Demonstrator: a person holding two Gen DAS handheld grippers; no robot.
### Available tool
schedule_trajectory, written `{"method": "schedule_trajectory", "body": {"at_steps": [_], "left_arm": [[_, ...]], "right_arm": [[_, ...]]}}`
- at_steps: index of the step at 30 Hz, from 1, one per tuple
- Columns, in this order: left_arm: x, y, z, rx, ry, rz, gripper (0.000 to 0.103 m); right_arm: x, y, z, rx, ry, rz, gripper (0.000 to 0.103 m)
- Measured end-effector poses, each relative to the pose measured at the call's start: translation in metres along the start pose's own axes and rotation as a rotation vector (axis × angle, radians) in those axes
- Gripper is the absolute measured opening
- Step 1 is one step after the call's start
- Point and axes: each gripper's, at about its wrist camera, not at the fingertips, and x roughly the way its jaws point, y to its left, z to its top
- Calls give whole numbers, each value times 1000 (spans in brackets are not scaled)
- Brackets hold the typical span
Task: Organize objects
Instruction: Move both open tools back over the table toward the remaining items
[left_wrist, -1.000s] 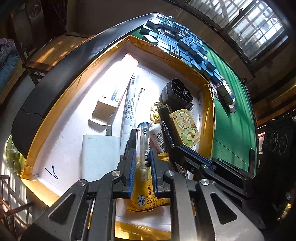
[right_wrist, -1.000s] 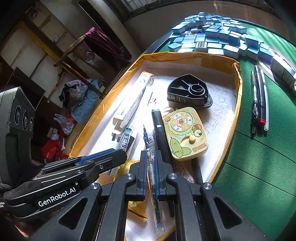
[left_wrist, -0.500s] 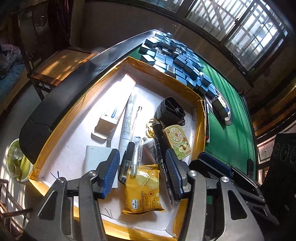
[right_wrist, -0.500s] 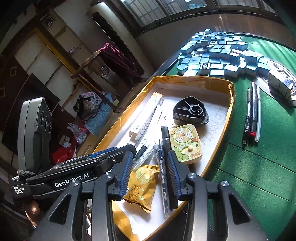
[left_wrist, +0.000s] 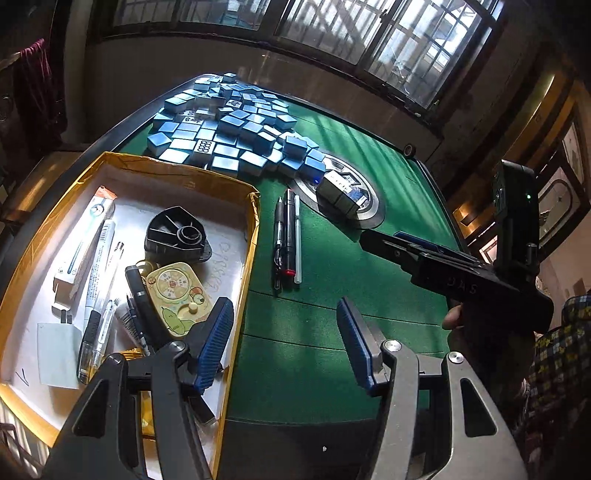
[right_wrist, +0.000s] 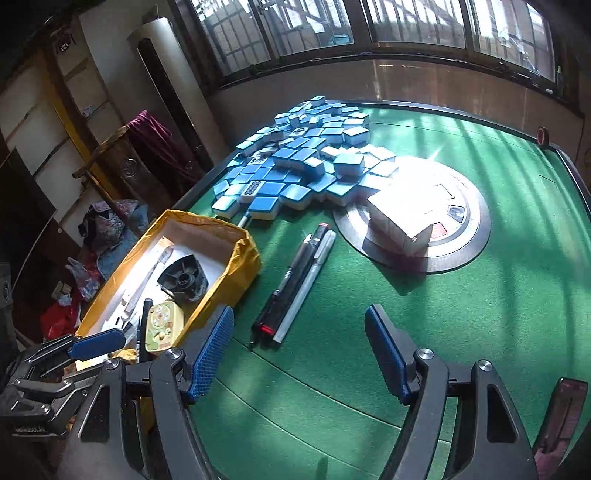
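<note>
The left tool (left_wrist: 284, 343) and the right tool (right_wrist: 299, 350) are both opening, with nothing between their pads. From the right tool, three pens (right_wrist: 295, 284) lie at 12 o'clock on the green surface (right_wrist: 461, 332), just beside the yellow box (right_wrist: 243, 266) at 10 o'clock. I judge the step is fetching; next, close on one pen.

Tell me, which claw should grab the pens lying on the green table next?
Probably the right claw. The pens lie just ahead of its opening, empty jaws. The left claw, also opening and empty, sits nearer the yellow box, with the pens farther ahead.
</note>
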Motion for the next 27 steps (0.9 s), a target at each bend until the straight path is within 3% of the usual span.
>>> {"method": "schedule_trajectory", "body": {"at_steps": [9, 19, 20, 23, 24, 26, 27], "left_arm": [[9, -4, -1, 19, -3, 13, 57], [25, -14, 11, 28, 20, 7, 57], [26, -16, 12, 33, 22, 6, 57], [29, -21, 13, 34, 27, 7, 57], [30, -22, 12, 35, 31, 8, 57], [30, -24, 9, 36, 36, 13, 57], [30, -25, 8, 38, 38, 16, 57]], "right_arm": [[44, -42, 41, -11, 60, -95, 68], [73, -41, -13, 18, 129, -126, 69], [72, -38, -14, 19, 89, -152, 70], [86, -28, -9, -4, 79, -273, 72], [89, -27, -8, -7, 56, -311, 75], [95, -29, -6, 9, 30, -310, 86], [97, -29, -5, 14, 42, -336, 95]]}}
